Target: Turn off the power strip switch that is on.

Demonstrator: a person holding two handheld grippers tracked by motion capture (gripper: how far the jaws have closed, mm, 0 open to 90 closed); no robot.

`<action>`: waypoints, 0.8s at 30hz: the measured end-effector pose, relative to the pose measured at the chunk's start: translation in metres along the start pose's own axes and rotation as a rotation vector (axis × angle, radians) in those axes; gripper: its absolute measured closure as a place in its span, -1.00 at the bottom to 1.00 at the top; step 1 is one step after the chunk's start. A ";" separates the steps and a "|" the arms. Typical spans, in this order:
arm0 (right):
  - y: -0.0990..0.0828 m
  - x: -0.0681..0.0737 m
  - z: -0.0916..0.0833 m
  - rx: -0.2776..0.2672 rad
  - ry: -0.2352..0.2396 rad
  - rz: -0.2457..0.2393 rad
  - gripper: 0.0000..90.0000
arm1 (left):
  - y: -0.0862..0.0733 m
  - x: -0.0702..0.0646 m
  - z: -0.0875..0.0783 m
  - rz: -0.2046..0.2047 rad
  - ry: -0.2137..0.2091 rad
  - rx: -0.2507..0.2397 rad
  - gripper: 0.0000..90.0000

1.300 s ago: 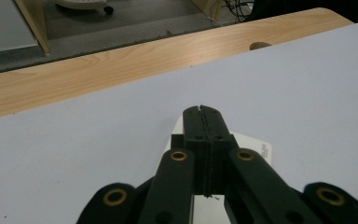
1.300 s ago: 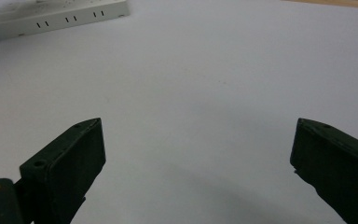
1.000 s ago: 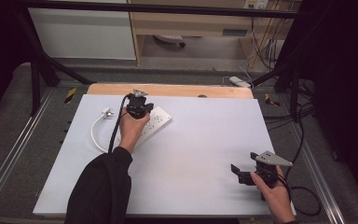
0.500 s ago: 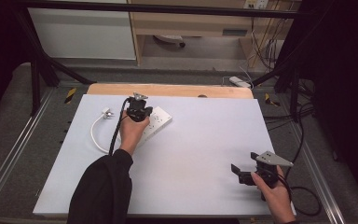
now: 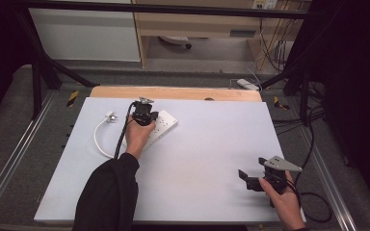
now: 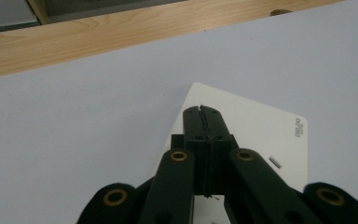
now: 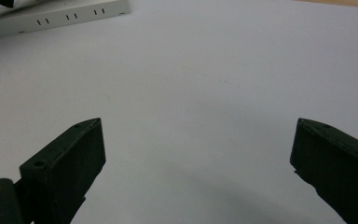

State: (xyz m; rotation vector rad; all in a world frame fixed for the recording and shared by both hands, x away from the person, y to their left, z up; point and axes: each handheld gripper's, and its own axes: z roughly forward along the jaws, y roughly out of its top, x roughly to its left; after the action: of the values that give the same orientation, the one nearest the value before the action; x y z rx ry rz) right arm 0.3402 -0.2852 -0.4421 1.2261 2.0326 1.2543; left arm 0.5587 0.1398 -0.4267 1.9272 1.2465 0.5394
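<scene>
A white power strip (image 5: 164,126) lies at the far left of the white table top, with its white cable (image 5: 98,139) looping off to the left and ending in a plug (image 5: 110,116). My left gripper (image 5: 143,111) is over the strip with its jaws shut and nothing between them. In the left gripper view its tips (image 6: 201,112) point at the strip's top face (image 6: 261,126) near one corner; whether they touch it I cannot tell. My right gripper (image 5: 250,180) rests low at the near right, open, nothing between its jaws (image 7: 198,140). The strip (image 7: 60,16) is far beyond it.
The white board (image 5: 212,144) lies on a wooden table whose edge (image 5: 173,92) shows along the far side. Metal rails run down both sides. Black cables trail from each gripper; one coils off the near right corner (image 5: 318,202).
My left gripper has shifted a little over the power strip, jaws still shut. The right gripper has stayed put.
</scene>
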 end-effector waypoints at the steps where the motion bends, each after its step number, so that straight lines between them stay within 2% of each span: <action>1: 0.000 0.000 0.000 -0.001 -0.001 -0.001 -0.92 | 0.000 0.000 0.001 0.000 0.000 0.004 1.00; 24: -0.001 0.000 0.000 0.005 0.004 0.000 -0.92 | 0.009 -0.003 0.012 0.021 0.016 0.039 1.00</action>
State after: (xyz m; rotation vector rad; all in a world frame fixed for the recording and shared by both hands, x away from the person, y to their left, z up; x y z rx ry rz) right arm 0.3401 -0.2857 -0.4426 1.2260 2.0398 1.2537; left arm 0.5709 0.1305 -0.4273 1.9742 1.2565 0.5457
